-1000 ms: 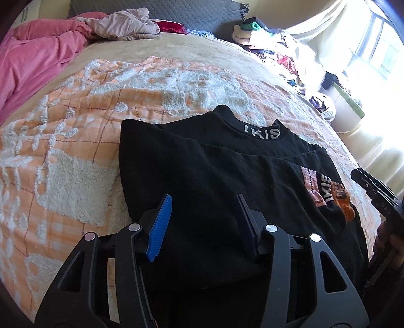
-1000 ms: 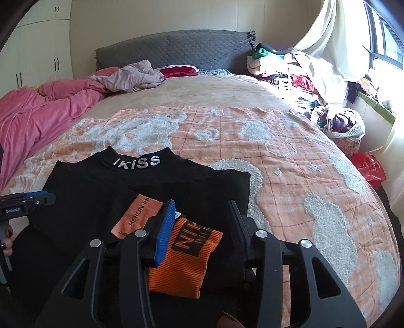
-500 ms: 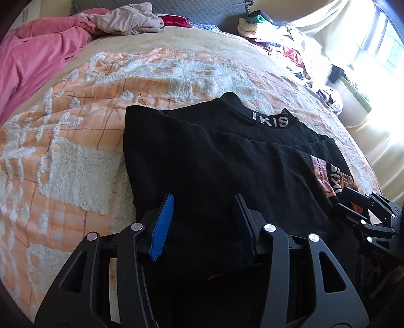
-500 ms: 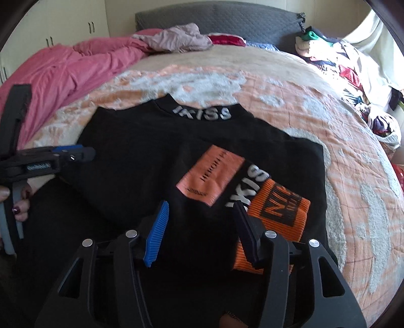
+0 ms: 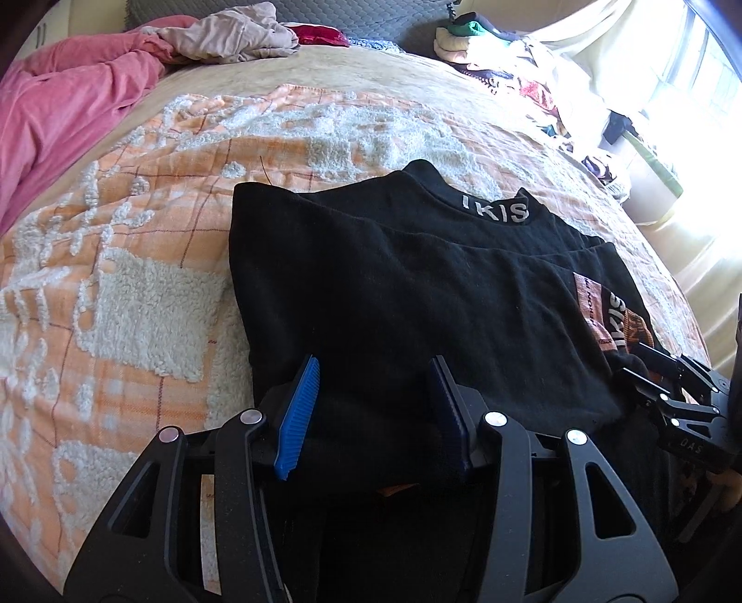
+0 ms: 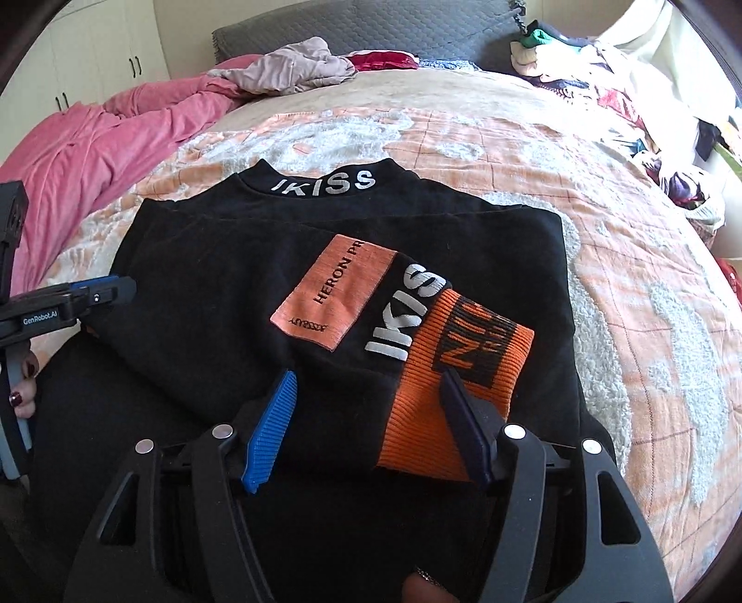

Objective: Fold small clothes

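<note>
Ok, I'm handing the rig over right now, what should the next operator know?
Left gripper: open over the near edge of the black sweater, gripping nothing.
Right gripper: jaws have just been opening, pads clear of the orange cuff.
The sweater lies on the orange blanket, sides and sleeve folded in.
Left: probably fold the near hem up toward the collar.

the black top (image 6: 222,287) is soft matt knit cloth, its orange cuff (image 6: 459,385) ribbed, the salmon patch (image 6: 334,292) flat and woven-looking. under it the blanket (image 5: 139,297) is nubby, with tufted fleecy white patches on smoother orange cloth. the pink cover (image 6: 106,148) looks plush, velvety. both grippers (image 5: 371,413) (image 6: 366,426) are matt black plastic with shiny metal rivets; their blue pads (image 6: 273,431) are ridged, rubbery. the headboard (image 6: 417,28) is quilted grey fabric.
</note>
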